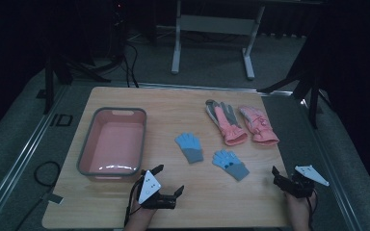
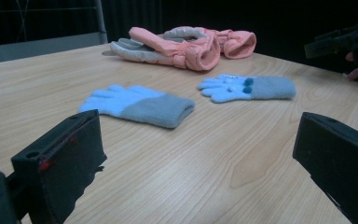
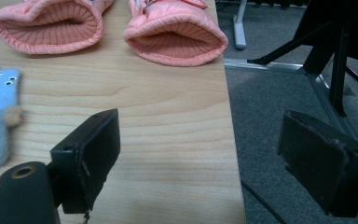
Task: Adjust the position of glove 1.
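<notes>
Two small blue-and-grey knit gloves lie flat mid-table, one [image 1: 189, 147] left of the other [image 1: 230, 164]. Behind them at the right rest two pink padded gloves [image 1: 226, 122] [image 1: 258, 125]. My left gripper [image 1: 167, 182] sits low at the front edge of the table, open and holding nothing; in its own view the jaws [image 2: 196, 154] frame the nearer blue glove [image 2: 140, 105] and the second one [image 2: 249, 87]. My right gripper [image 1: 283, 179] hovers open at the table's right edge, straddling it [image 3: 200, 154], with the pink cuffs [image 3: 46, 28] [image 3: 175, 39] ahead.
A pink basin with a grey rim [image 1: 84, 154] stands at the table's left, nothing inside it. The table's right edge [image 3: 233, 140] drops to grey carpet. Black stand legs [image 1: 313, 91] and a white desk frame [image 1: 176, 53] stand beyond the table.
</notes>
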Tool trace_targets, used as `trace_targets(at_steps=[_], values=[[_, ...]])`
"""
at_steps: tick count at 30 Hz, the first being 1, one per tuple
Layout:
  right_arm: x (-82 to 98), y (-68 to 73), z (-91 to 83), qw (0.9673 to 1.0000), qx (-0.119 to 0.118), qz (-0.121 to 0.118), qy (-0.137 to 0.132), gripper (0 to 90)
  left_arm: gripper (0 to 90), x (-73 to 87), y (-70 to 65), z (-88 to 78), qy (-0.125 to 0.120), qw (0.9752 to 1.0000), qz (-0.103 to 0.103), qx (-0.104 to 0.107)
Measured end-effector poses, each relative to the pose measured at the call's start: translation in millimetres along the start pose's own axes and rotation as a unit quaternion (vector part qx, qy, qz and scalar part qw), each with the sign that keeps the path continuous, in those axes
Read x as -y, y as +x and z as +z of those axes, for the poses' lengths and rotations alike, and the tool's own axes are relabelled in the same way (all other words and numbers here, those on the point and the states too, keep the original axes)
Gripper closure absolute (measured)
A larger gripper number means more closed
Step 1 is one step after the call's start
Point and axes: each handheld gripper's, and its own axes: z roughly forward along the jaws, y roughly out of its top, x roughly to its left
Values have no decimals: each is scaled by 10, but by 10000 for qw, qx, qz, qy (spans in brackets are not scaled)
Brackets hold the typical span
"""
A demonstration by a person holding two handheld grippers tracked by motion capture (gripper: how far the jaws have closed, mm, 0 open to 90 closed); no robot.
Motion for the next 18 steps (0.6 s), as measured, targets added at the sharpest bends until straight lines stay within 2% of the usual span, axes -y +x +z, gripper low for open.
trace_targets(at_steps=[6,11,13,17,18], values=[[-24,-26,5,9999,-133,48,78,109,19,-1,3,2,3,10000,-22,25],[-96,-41,-3,9989,-258,103,369,110,19,-2,-5,7,16,10000,25,62],[-126,-38,-22,9991,-247,98,336,110,19,-2,-14,7,7,10000,48,75],[-281,21,-102,9996,21,-282,74,115,19,-1,-20,6,-1,9999,62,93],[-326,26,-99,9993,-211,-184,254,129,19,-1,-20,6,-6,9999,51,92]])
